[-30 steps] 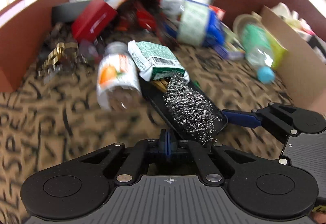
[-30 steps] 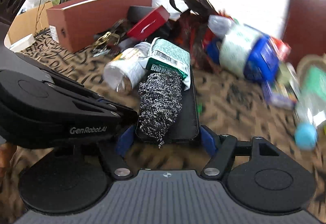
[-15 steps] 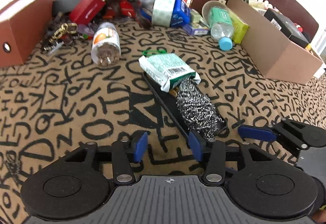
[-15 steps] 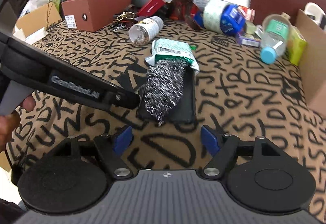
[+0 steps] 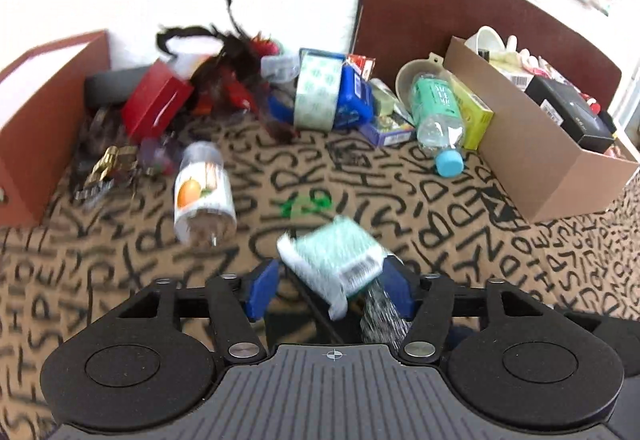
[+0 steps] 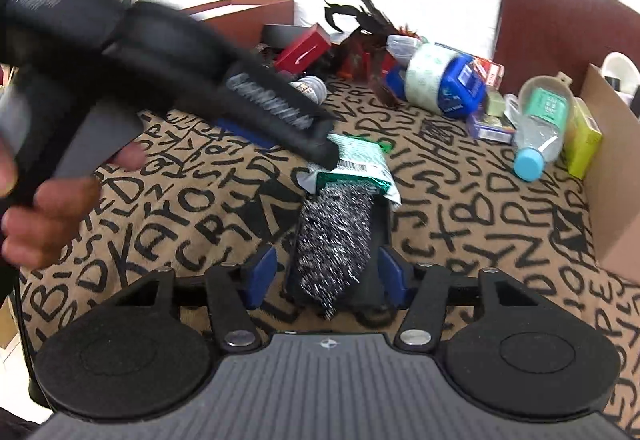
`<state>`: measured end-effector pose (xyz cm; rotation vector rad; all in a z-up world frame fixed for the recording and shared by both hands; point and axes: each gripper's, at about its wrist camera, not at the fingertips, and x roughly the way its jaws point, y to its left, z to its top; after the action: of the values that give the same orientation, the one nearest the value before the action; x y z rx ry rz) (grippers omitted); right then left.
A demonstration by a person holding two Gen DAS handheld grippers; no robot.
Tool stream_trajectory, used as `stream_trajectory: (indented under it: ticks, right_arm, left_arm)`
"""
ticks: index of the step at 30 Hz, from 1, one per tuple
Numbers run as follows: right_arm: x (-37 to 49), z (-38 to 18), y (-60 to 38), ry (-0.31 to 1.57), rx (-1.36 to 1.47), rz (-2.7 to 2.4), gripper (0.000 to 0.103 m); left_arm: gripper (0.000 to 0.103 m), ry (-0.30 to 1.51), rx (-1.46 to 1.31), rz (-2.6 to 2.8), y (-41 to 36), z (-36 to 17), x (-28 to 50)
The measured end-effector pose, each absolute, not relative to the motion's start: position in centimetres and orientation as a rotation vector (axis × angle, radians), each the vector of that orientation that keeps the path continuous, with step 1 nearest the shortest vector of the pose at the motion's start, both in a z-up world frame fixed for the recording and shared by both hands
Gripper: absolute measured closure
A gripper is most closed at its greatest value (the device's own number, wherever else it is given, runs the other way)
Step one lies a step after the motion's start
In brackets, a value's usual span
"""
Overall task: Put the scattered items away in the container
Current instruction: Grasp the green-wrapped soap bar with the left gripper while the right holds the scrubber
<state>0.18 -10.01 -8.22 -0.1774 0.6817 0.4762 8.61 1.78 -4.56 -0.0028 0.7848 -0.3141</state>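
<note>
A black tray (image 6: 382, 236) lies on the letter-patterned cloth with a steel-wool scourer (image 6: 336, 240) in it. A green packet (image 6: 356, 168) rests across the tray's far end. My right gripper (image 6: 327, 276) has the tray's near end between its blue pads. Its jaws are closing, and a small gap still shows at the left pad. My left gripper (image 5: 330, 290) hovers over the blurred green packet (image 5: 332, 256). Its jaws are opening, and the packet shows between the pads, not gripped. An open cardboard box (image 5: 560, 168) with items inside stands at the right.
Along the back lie an orange-label bottle (image 5: 204, 196), a red box (image 5: 156, 104), a tape roll (image 5: 320, 96), a blue-capped water bottle (image 5: 440, 120) and dark feathers (image 5: 228, 52). A brown box (image 5: 40, 128) stands at the left. A hand (image 6: 48, 208) holds the left gripper.
The left gripper went from shut beside the scourer to open, pulled back, then moved over the green packet. The right gripper backed off, then came in around the tray's end with narrower jaws.
</note>
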Motion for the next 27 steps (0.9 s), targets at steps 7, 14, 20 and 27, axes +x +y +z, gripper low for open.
stream_trajectory:
  ticks: [7,14,20,27]
  right_arm:
    - [1.3,-9.0,-10.3,0.723,-0.171,0.449,0.058]
    - [1.4,-9.4,-11.3,0.739,-0.149,0.403,0.06]
    - [1.2,-9.5,-11.3,0.741,-0.133,0.39,0.063]
    - [0.6,-9.0,-11.9,0.739,-0.117,0.363,0.066]
  left_arm:
    - [0.024,0.799,0.1,-0.376,-0.1,-5.4,11.0]
    - [0.033,0.829,0.094,-0.384,0.3,-6.9,10.7]
    - [0.067,0.842,0.075,-0.381,1.0,-6.7,9.1]
    - [0.063,0.856,0.089,-0.387,1.1,-6.8,7.4]
